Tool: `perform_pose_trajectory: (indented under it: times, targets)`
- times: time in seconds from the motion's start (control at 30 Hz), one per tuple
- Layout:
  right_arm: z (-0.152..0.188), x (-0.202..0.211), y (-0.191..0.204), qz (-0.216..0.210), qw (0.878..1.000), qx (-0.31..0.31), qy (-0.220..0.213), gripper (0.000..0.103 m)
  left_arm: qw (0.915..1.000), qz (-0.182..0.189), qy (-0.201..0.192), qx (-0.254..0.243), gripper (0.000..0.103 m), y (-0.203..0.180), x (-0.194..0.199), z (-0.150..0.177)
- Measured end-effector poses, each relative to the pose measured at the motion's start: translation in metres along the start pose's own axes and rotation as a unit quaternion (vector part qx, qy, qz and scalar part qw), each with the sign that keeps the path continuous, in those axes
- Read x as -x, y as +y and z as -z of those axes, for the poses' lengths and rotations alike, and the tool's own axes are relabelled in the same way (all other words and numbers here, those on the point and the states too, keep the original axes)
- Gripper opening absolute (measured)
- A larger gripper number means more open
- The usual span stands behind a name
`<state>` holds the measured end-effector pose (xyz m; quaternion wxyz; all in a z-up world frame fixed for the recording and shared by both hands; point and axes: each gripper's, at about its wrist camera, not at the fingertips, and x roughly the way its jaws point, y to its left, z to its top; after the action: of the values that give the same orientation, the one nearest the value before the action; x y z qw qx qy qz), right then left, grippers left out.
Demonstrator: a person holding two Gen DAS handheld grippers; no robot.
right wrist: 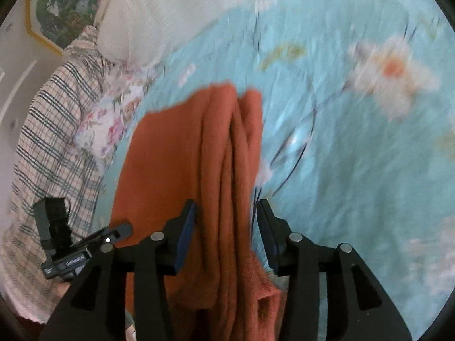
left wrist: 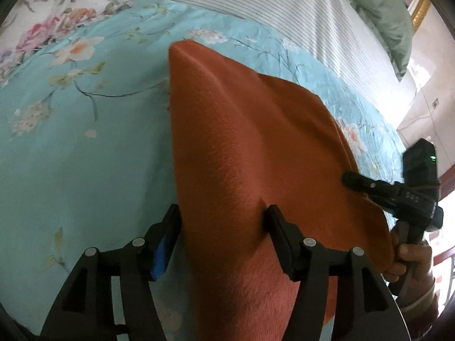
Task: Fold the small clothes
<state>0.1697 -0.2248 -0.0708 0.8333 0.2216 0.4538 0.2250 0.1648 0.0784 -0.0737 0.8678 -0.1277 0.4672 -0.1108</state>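
A rust-orange knit garment lies on a turquoise floral bedsheet, with soft ridges running along it. My left gripper stands open over its near end. The cloth fills the gap between the jaws, and the pads do not clamp it. In the right wrist view the same garment shows bunched lengthwise folds. My right gripper is open astride those folds, with a gap beside its right finger. Each gripper appears in the other's view: the right gripper at the garment's right edge, the left gripper at its left edge.
White striped bedding and a green pillow lie at the far side of the bed, and a floral pillow at the far left. A person in a plaid shirt stands close by; a hand holds the right gripper.
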Motion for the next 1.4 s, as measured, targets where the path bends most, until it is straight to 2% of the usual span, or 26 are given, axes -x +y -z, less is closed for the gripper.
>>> perform_pose_trajectory:
  times: [0.07,0.13,0.2,0.27,0.3,0.37,0.4,0.47,0.57,0.63,0.73,0.8,0.87,1.03,1.13,1.2,1.33,1.4]
  targets:
    - [-0.006,0.017,0.009,0.005,0.999,0.017,-0.029,0.046,0.9998,-0.009,-0.017,0.000,0.062,0.002,0.014,0.003]
    - [-0.010,0.021,0.019,-0.002,0.999,0.036,-0.034,0.045,0.9991,-0.017,-0.040,-0.003,0.060,0.000,0.028,0.005]
    - [-0.013,0.014,0.028,-0.002,0.999,0.049,-0.023,0.044,0.9979,-0.004,-0.064,-0.011,0.057,-0.002,0.045,0.012]
    - [-0.015,-0.001,0.030,0.016,0.998,0.057,-0.007,0.043,0.9963,0.028,-0.077,-0.025,0.051,-0.007,0.058,0.017]
    - [-0.015,-0.010,0.029,0.028,0.998,0.058,0.003,0.040,0.9956,0.041,-0.078,-0.032,0.050,-0.007,0.061,0.020]
    - [-0.016,-0.024,0.026,0.030,0.998,0.055,0.019,0.017,0.9944,0.054,-0.077,-0.048,0.045,-0.014,0.062,0.026]
    - [-0.016,-0.028,0.026,0.033,0.998,0.055,0.022,0.012,0.9943,0.056,-0.073,-0.053,0.044,-0.016,0.061,0.029]
    - [-0.017,-0.016,0.026,0.011,0.998,0.057,0.002,0.011,0.9942,0.065,-0.061,-0.059,0.036,-0.024,0.056,0.032]
    - [-0.018,0.006,0.026,-0.001,0.998,0.057,-0.028,0.011,0.9917,0.087,-0.060,-0.073,0.035,-0.034,0.058,0.033]
    - [-0.017,0.005,0.016,0.012,0.998,0.050,-0.024,0.011,0.9900,0.101,-0.049,-0.085,0.035,-0.042,0.053,0.032]
    - [-0.009,-0.017,-0.009,0.046,0.998,0.031,-0.002,0.011,0.9906,0.096,-0.034,-0.091,0.035,-0.046,0.036,0.035]
    - [-0.004,-0.023,-0.023,0.034,0.999,0.002,-0.003,0.011,0.9925,0.089,-0.016,-0.083,0.034,-0.046,0.017,0.041]
    - [-0.004,-0.020,-0.022,0.036,0.999,0.000,-0.008,0.011,0.9935,0.089,-0.010,-0.070,0.034,-0.042,0.004,0.047]
    - [-0.008,-0.009,-0.016,0.041,0.999,-0.009,-0.005,0.016,0.9937,0.089,-0.010,-0.067,0.034,-0.041,0.005,0.047]
    - [-0.015,0.011,0.006,0.042,0.998,0.008,-0.037,0.017,0.9936,0.096,-0.015,-0.058,0.032,-0.035,0.017,0.032]
    - [-0.025,0.019,0.024,0.017,0.998,0.025,-0.051,0.017,0.9940,0.083,-0.038,-0.060,0.032,-0.030,0.027,0.018]
    - [-0.045,-0.009,0.053,-0.020,0.998,0.052,-0.017,0.017,0.9952,0.054,-0.062,-0.052,0.032,-0.018,0.021,-0.028]
    - [-0.055,-0.038,0.055,-0.013,0.998,0.052,0.014,0.017,0.9964,0.044,-0.062,-0.039,0.032,-0.011,0.005,-0.058]
